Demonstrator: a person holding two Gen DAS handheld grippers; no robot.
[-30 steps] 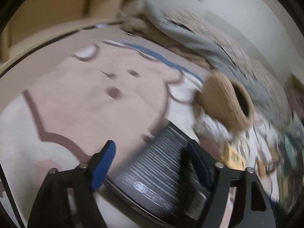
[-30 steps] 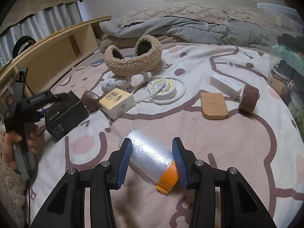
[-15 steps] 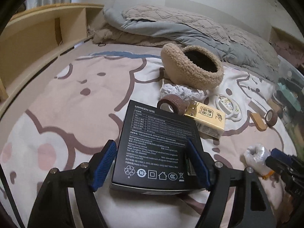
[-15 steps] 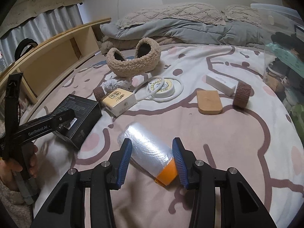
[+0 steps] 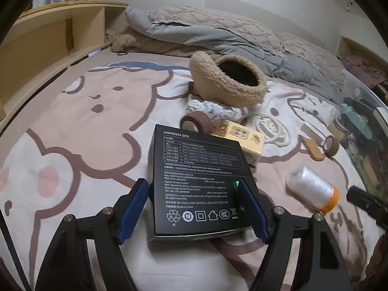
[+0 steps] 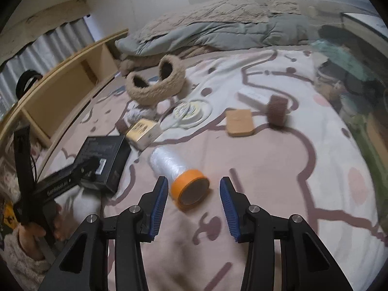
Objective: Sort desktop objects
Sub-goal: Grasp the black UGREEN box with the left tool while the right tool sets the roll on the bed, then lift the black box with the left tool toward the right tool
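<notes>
Gripping the black box (image 5: 196, 181), left jaws clamp it; right jaws stand apart beside the roll (image 6: 179, 174).

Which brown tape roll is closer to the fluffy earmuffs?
The brown tape roll beside the yellow box, just below the earmuffs. The other brown roll lies far right, by the wooden block.

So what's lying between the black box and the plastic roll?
Nothing: in the right wrist view only bare bedsheet separates the black box from the plastic roll.

Bedsheet (image 6: 278, 194) open right of plastic roll (image 6: 177, 169); black box (image 6: 101, 155) blocks left.
</notes>
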